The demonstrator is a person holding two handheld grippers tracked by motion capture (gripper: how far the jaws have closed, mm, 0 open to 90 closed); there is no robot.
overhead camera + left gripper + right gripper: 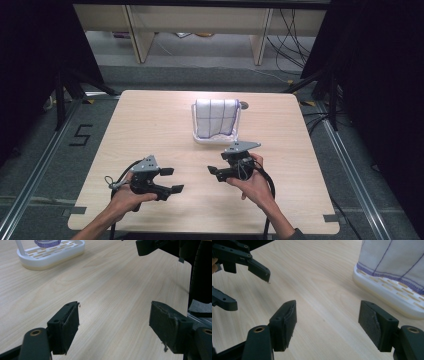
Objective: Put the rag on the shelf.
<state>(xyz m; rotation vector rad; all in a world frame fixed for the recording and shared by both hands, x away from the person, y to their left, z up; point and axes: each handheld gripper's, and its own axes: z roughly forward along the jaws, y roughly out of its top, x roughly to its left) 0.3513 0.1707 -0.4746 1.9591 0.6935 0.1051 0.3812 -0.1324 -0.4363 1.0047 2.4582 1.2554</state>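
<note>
Looking down from the high view, both hands sit at the near end of the wooden table, each holding its tool just above the bare wood. The left gripper points toward the middle, and the right gripper faces back at it, so the two sets of tips are near each other but apart. Both jaws stand wide with nothing between them.

The white rack sits past the right hand, toward the far side of the table, with a folded white cloth with purple lines draped over it. From above you get the overall layout, but not much detail on the rack.

The left gripper view fills that in: the rack has a slatted base, and a bit of the cloth hangs at the top edge. The other tool's black jaw tip pokes in at the upper right.

The right gripper view gets much closer to the cloth, so the purple stitched hem shows clearly, hanging down to the rack. The left gripper appears at upper left, tips spread.
</note>
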